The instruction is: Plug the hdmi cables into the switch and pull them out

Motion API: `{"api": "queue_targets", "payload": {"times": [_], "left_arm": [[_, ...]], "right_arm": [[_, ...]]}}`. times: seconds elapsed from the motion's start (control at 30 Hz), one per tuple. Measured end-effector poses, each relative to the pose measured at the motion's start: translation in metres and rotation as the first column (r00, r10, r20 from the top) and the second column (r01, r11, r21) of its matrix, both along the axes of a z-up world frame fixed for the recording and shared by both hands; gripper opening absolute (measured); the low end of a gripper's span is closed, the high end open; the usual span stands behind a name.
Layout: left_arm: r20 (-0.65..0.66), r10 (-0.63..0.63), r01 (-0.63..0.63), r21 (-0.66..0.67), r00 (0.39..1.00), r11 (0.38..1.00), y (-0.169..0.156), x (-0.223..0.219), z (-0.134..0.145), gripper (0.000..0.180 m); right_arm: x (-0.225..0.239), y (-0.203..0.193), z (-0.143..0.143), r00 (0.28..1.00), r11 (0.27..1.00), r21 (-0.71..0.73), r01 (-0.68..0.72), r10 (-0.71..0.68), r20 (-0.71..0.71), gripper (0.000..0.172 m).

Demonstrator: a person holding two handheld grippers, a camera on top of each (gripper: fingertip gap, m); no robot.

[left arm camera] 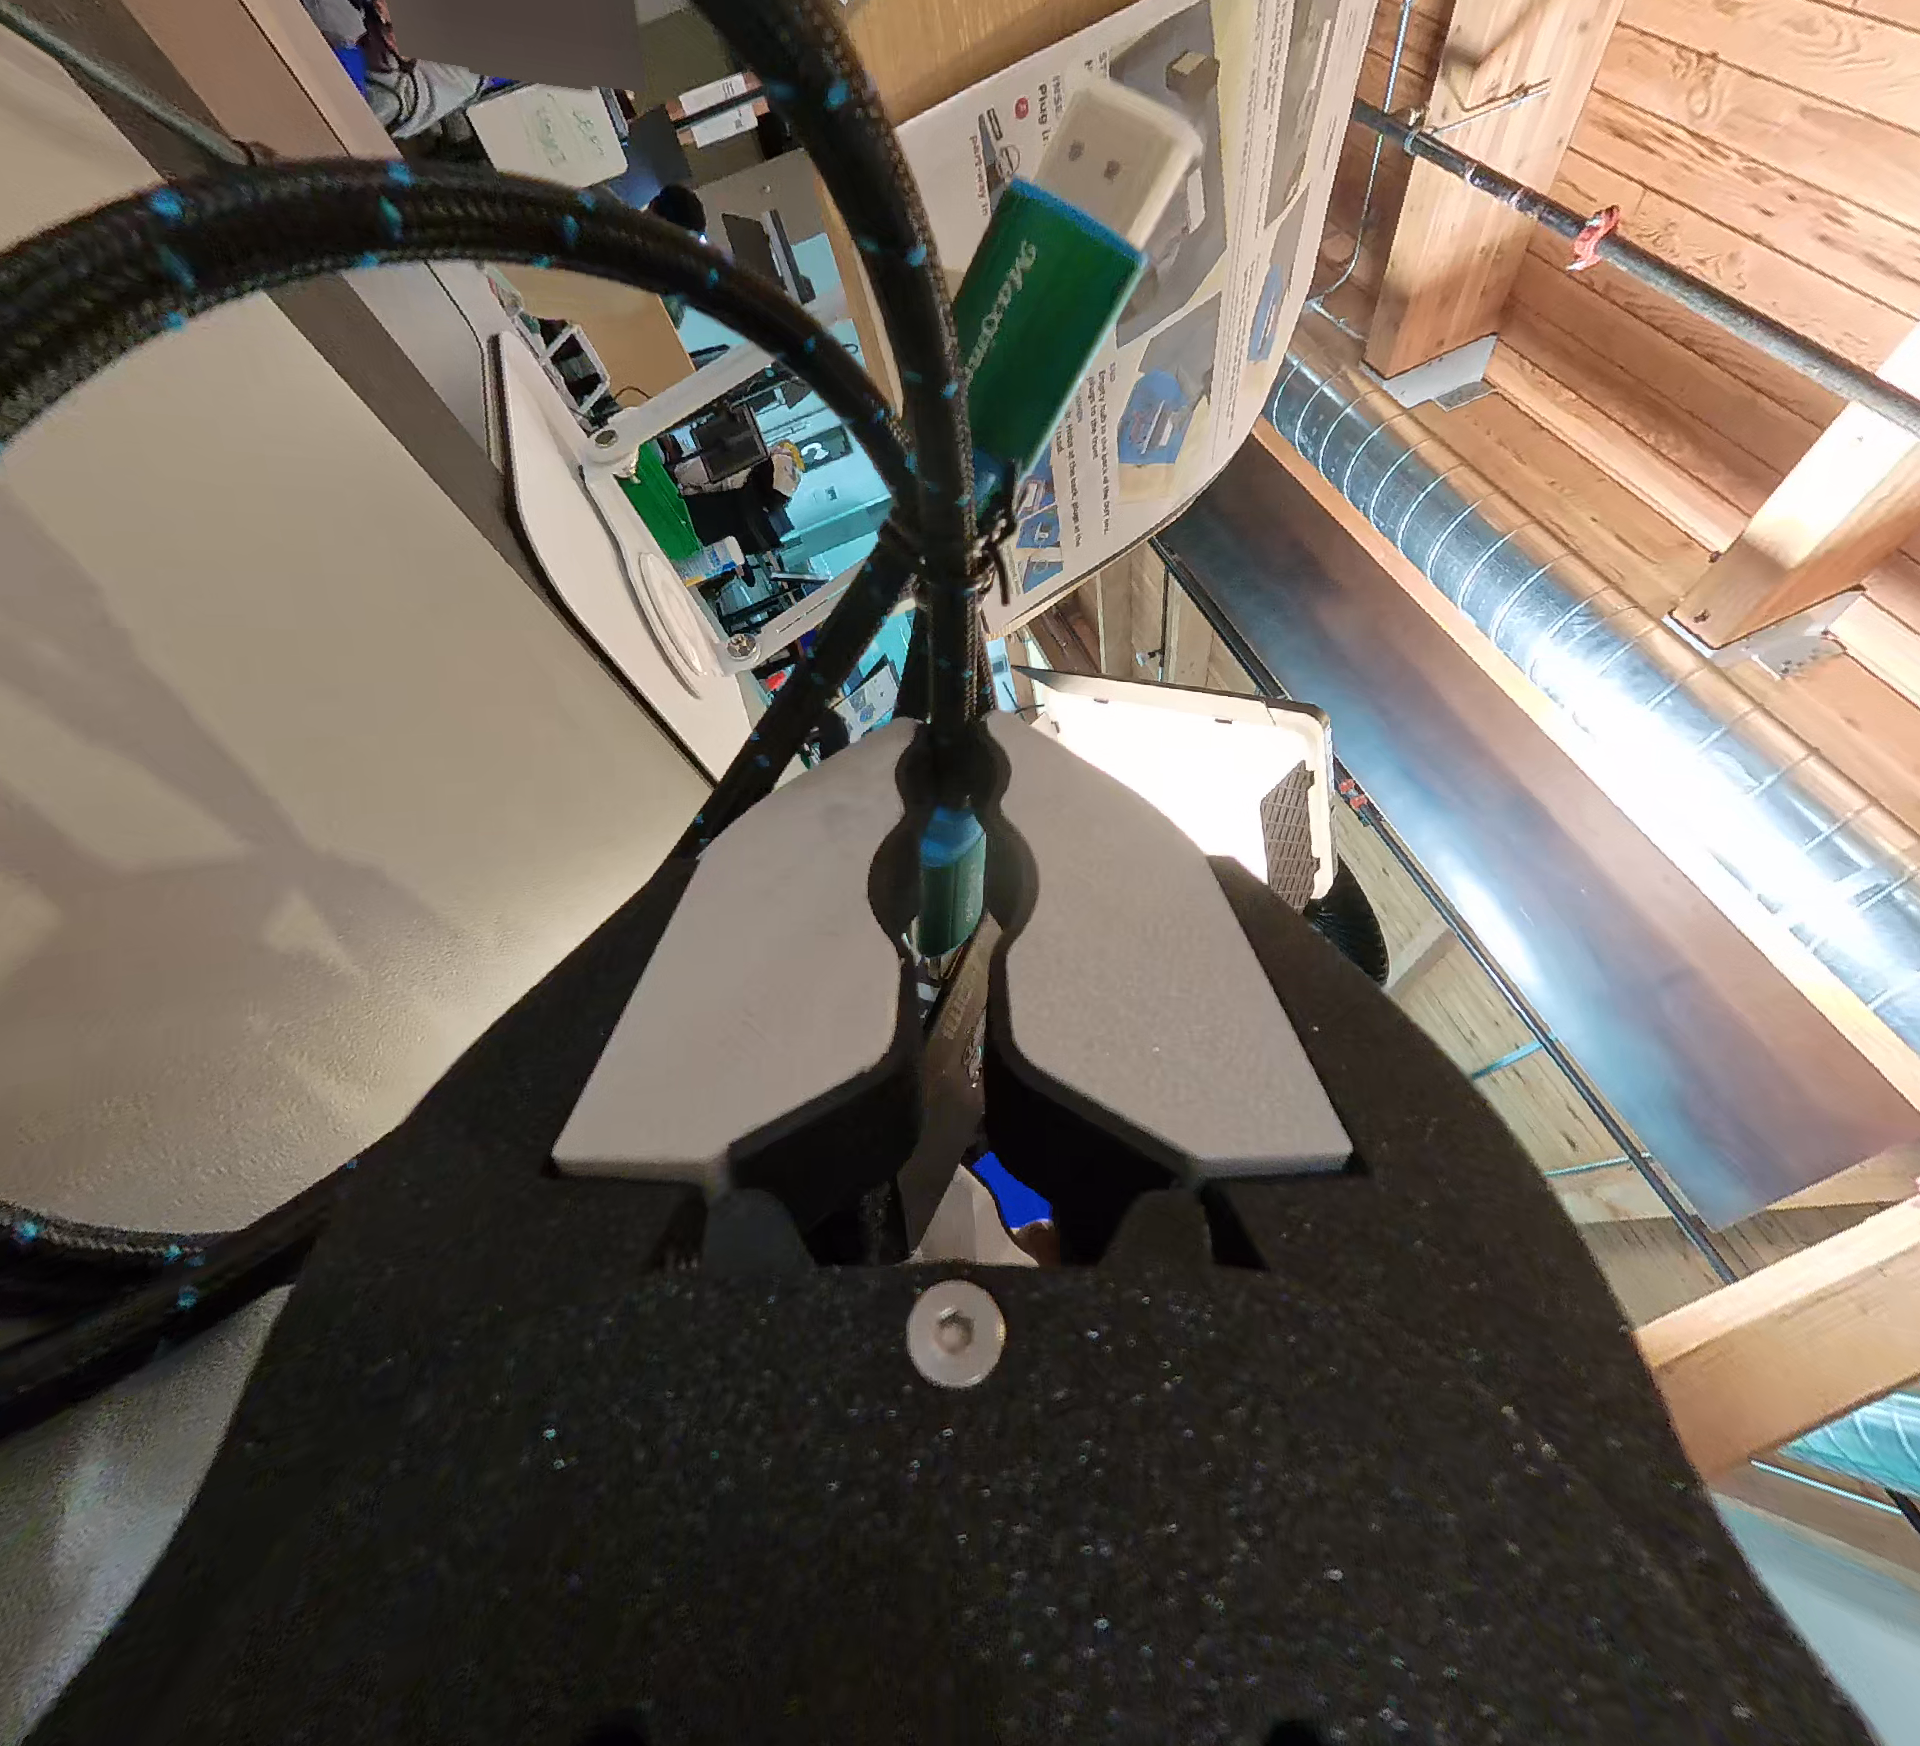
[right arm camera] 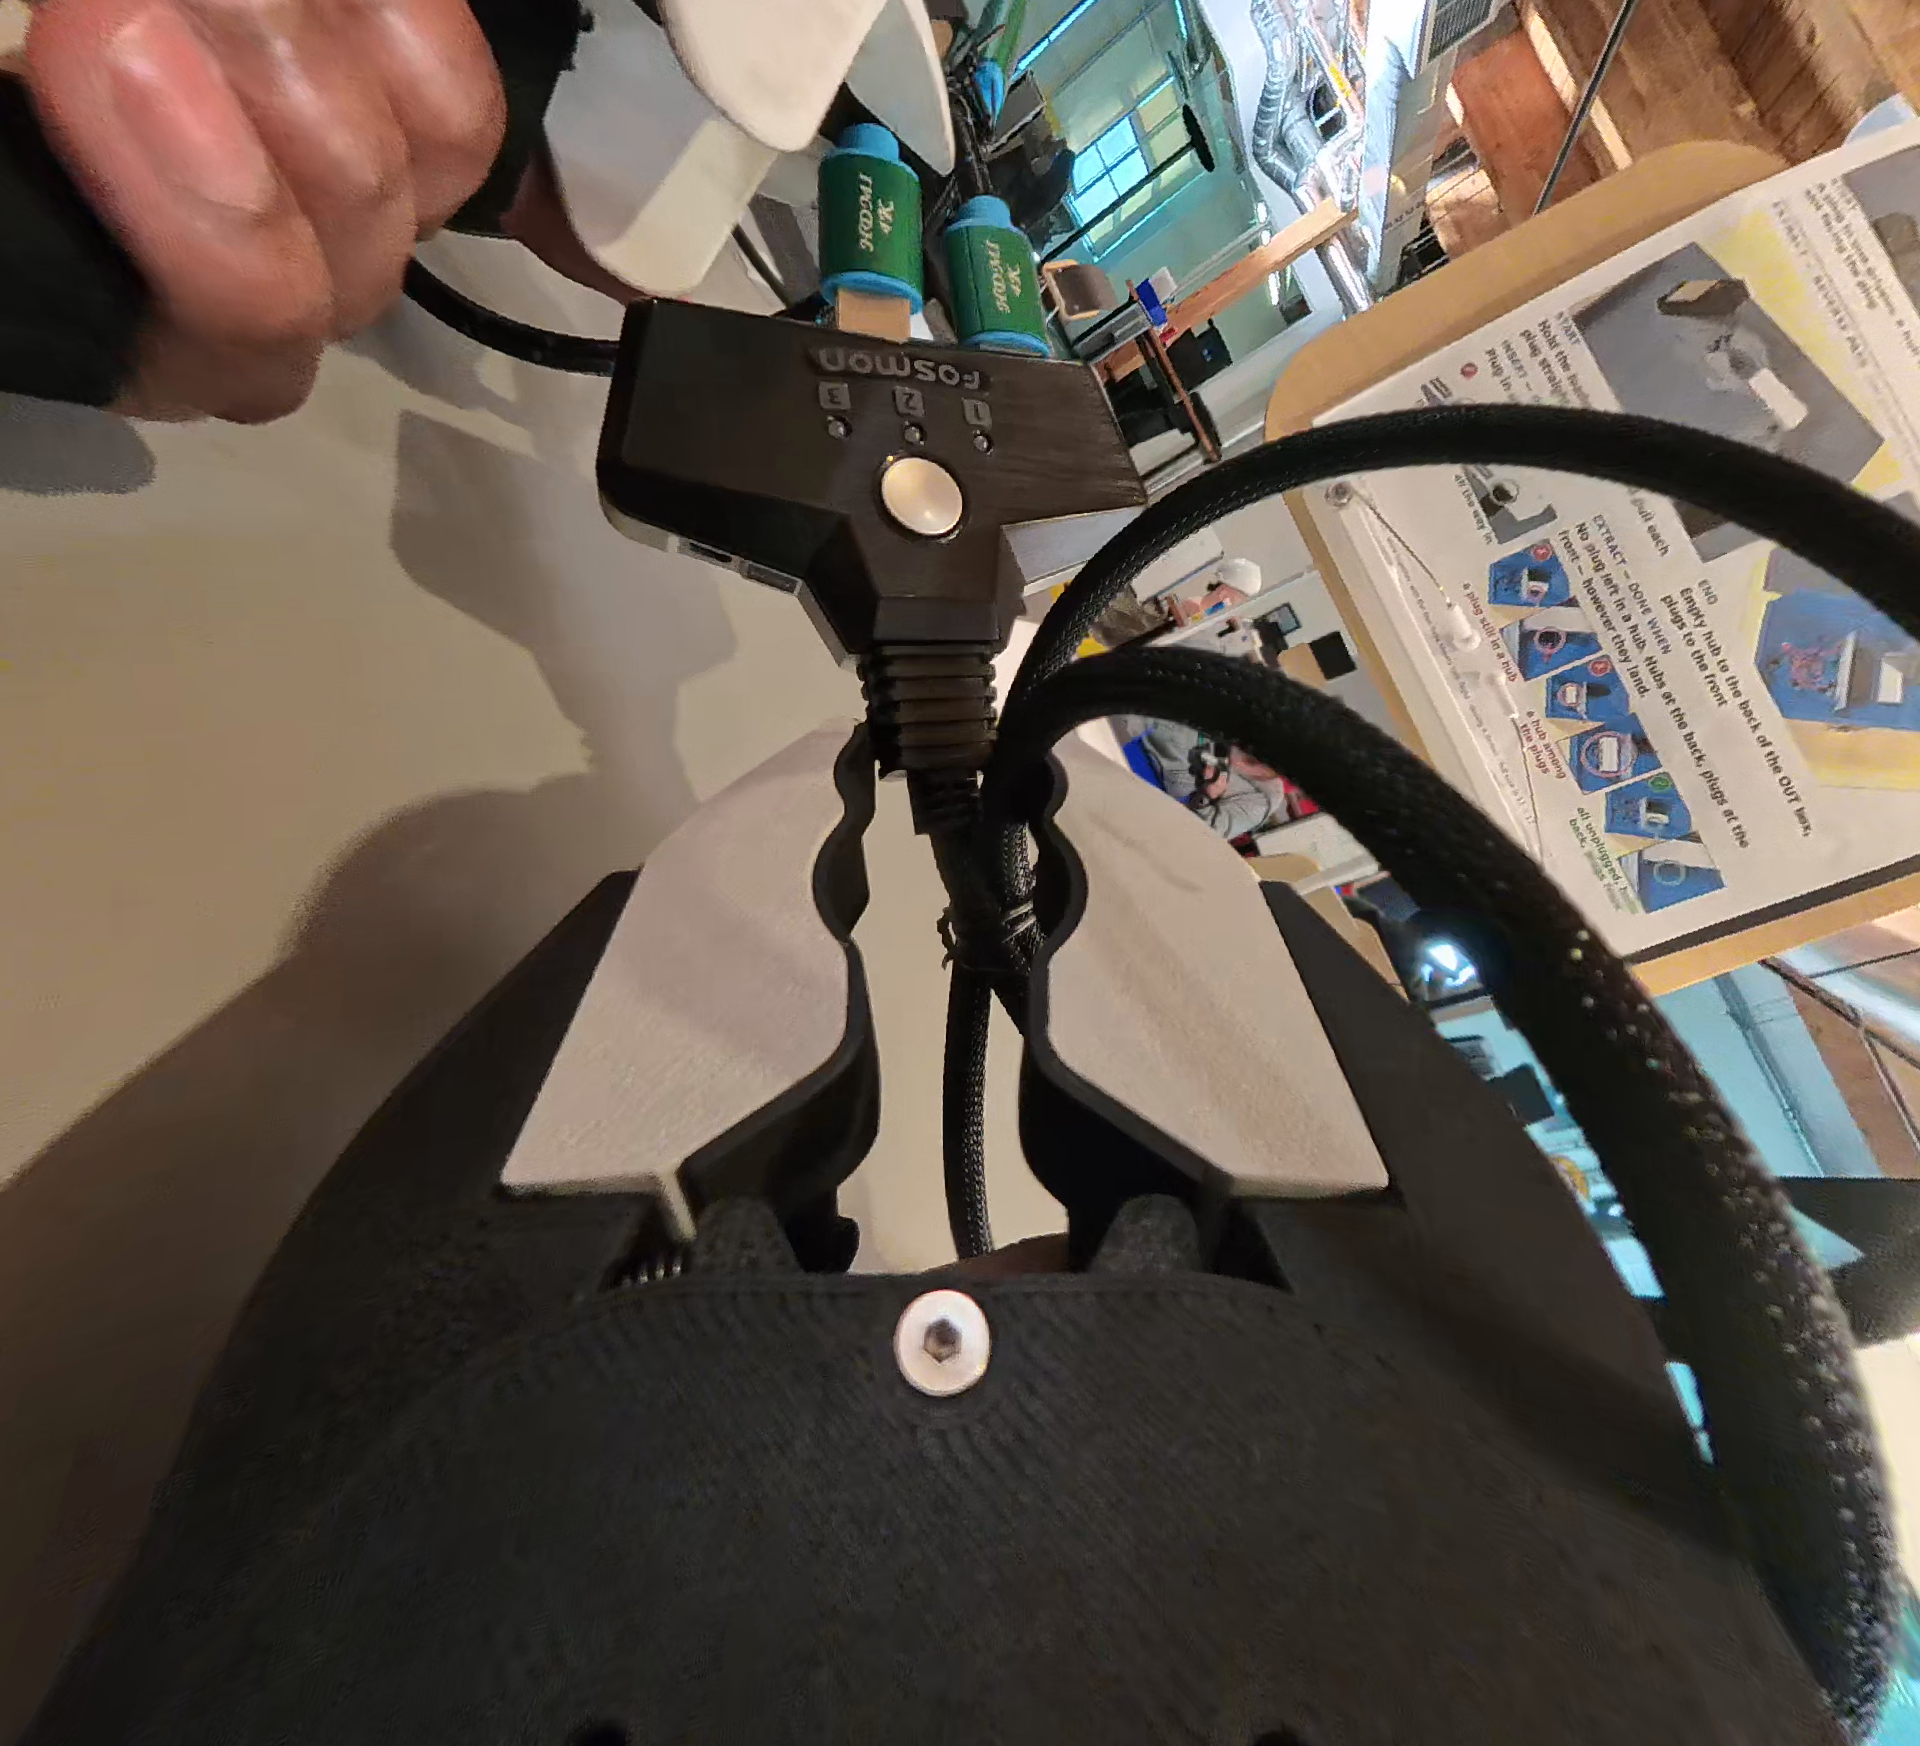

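Both wrist cameras look close along their fingers, sharing the instruction poster (left arm camera: 1195, 262).

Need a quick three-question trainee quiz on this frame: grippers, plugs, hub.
1. True or false: the left gripper's fingers are closed on a green plug.
2. How many green plugs sit at the far edge of the black hub?
3. What runs between the right gripper's fingers? A) the hub's cable B) a white cap C) a poster

Key: 1 true; 2 two; 3 A.
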State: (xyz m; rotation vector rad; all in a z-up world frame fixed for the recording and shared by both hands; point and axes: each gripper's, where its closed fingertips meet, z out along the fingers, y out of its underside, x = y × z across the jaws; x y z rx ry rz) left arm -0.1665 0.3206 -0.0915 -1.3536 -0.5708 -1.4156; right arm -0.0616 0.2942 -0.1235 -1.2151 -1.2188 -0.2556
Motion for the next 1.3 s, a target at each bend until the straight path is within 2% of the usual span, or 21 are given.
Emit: {"api": "queue_targets", "payload": {"times": [0.27, 0.7, 0.77, 0.83, 0.97, 1.1, 1.3], "left_arm": [[0.015, 0.044, -0.044, -0.029, 0.999, 0.999, 0.0, -0.007, -0.005, 0.006], [0.117, -0.005, 0.011, -0.056, 0.993, 0.998, 0.0, -0.001, -0.008, 0.006], [0.141, 0.014, -0.008, -0.04, 0.99, 0.999, -0.001, -0.004, -0.007, 0.006], [0.192, 0.046, -0.055, 0.041, 0.98, 0.998, -0.004, -0.008, 0.003, 0.006], [0.107, 0.057, -0.058, 0.009, 0.993, 0.998, -0.003, -0.006, -0.002, 0.006], [-0.011, 0.063, -0.063, -0.03, 0.998, 0.998, -0.002, -0.003, -0.008, 0.006], [-0.003, 0.107, -0.107, -0.058, 0.994, 0.993, -0.002, -0.012, -0.012, 0.006]], "right_arm": [[-0.012, -0.013, -0.002, 0.996, 0.995, 0.053, -0.08, 0.077, 0.053, 0.027], [-0.005, -0.001, -0.008, 0.999, 1.0, -0.009, -0.013, 0.013, 0.041, 0.028], [-0.007, -0.003, -0.007, 0.999, 1.0, -0.003, -0.022, 0.023, 0.035, 0.028], [-0.011, -0.007, -0.007, 0.998, 0.999, -0.01, -0.052, 0.052, 0.03, 0.027], [-0.013, -0.01, -0.012, 0.996, 0.998, -0.015, -0.066, 0.067, 0.06, 0.028], [-0.008, -0.002, -0.009, 0.999, 0.999, -0.025, -0.02, 0.021, 0.034, 0.028], [-0.013, -0.009, -0.006, 0.997, 0.998, 0.012, -0.062, 0.062, 0.04, 0.027]]}}
